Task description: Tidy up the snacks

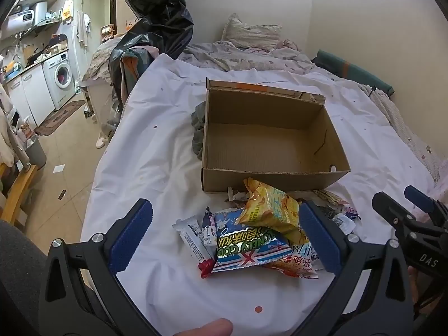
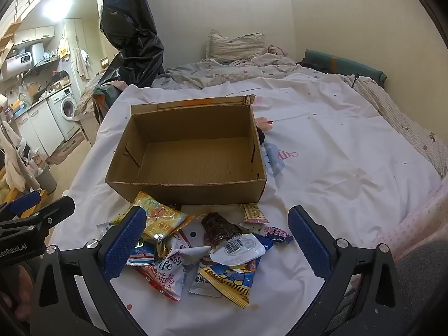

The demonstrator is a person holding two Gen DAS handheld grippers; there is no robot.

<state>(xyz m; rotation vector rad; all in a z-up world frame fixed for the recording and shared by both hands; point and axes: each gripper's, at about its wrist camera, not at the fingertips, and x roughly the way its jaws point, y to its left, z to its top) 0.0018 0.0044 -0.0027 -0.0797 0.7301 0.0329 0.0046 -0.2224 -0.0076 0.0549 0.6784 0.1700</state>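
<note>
Cardboard box (image 1: 268,137) long axis crosswise, snack pile (image 1: 252,235) before it, left gripper (image 1: 225,236) and right gripper (image 2: 217,240) fingers wide

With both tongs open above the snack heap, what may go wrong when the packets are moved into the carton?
1. The snack packets lie overlapped, so one grasp by the right tongs may lift or drag a neighbour.
2. The cardboard box rests on a soft, wrinkled bed sheet; a push may shift it.
3. The left tongs hover close to the right tongs, so they might collide.
</note>
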